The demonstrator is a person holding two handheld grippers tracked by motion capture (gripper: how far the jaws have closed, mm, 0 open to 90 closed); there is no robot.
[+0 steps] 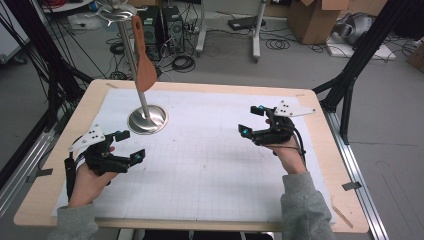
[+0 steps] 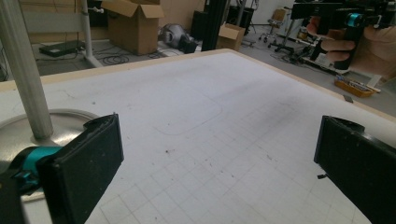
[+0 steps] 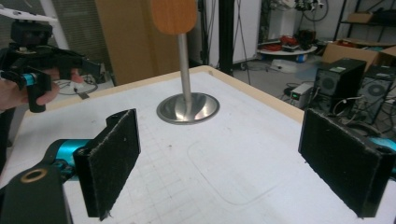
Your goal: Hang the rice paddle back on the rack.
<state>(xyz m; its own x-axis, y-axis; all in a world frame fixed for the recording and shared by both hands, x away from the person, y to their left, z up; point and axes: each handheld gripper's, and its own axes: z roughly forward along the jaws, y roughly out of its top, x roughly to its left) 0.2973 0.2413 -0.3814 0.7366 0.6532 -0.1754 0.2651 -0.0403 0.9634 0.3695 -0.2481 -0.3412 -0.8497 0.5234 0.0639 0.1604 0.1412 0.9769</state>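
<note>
A metal stand rises from a round base point(image 1: 147, 120) on the white grid mat point(image 1: 210, 165), toward the back left. A wooden spatula point(image 1: 144, 60) hangs from the stand's top beside the pole point(image 1: 131, 55). My left gripper point(image 1: 131, 145) is held in a hand at the mat's left and is open with nothing in it. My right gripper point(image 1: 251, 120) is open at the mat's right, about level with the base. Between the open left jaws point(image 2: 219, 172) lies bare mat, with the pole point(image 2: 25, 70) to the left. The right gripper point(image 3: 229, 158) faces the base point(image 3: 187, 108) and the spatula point(image 3: 173, 14).
The wooden table edge point(image 1: 200, 86) frames the mat. A faint rounded outline point(image 3: 233, 172) is drawn on the mat. Black frame legs point(image 1: 360, 55) stand at both back corners. Computer towers point(image 1: 162, 25), cables and cardboard boxes point(image 1: 312, 17) sit on the floor behind.
</note>
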